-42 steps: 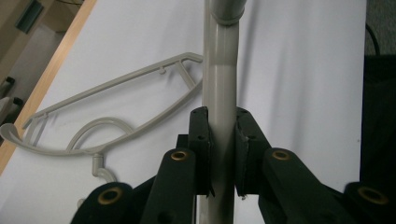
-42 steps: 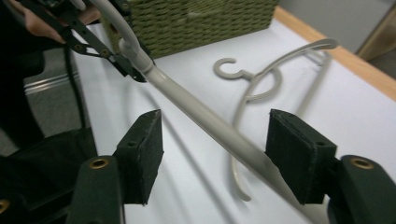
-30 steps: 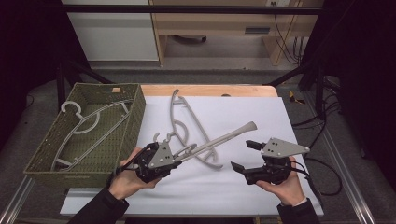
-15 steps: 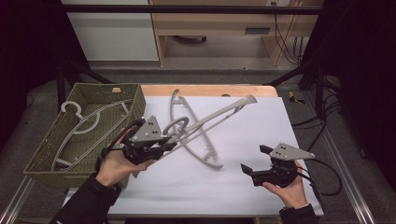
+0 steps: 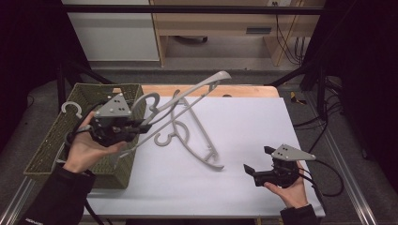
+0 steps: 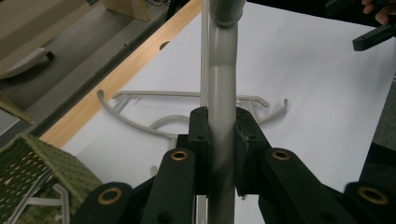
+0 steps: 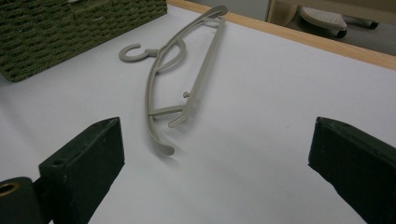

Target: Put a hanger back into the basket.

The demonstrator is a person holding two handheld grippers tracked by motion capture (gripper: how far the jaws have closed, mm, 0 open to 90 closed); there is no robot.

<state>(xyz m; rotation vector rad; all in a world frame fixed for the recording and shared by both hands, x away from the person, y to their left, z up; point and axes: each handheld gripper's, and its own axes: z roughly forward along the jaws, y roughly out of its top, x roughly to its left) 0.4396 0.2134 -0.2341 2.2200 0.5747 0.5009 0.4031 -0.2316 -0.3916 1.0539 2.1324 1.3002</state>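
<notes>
Gripped hanger (image 6: pixel 222 93) between black jaws

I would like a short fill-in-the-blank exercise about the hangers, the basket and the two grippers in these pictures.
1. The left gripper is shut on a grey ____ held above the table.
2. A second hanger lies flat on the ____ sheet.
3. The green woven basket stands at the table's ____ side in the high view.
4. The right gripper has its jaws ____ with nothing between them.

Missing words: hanger; white; left; open
</notes>
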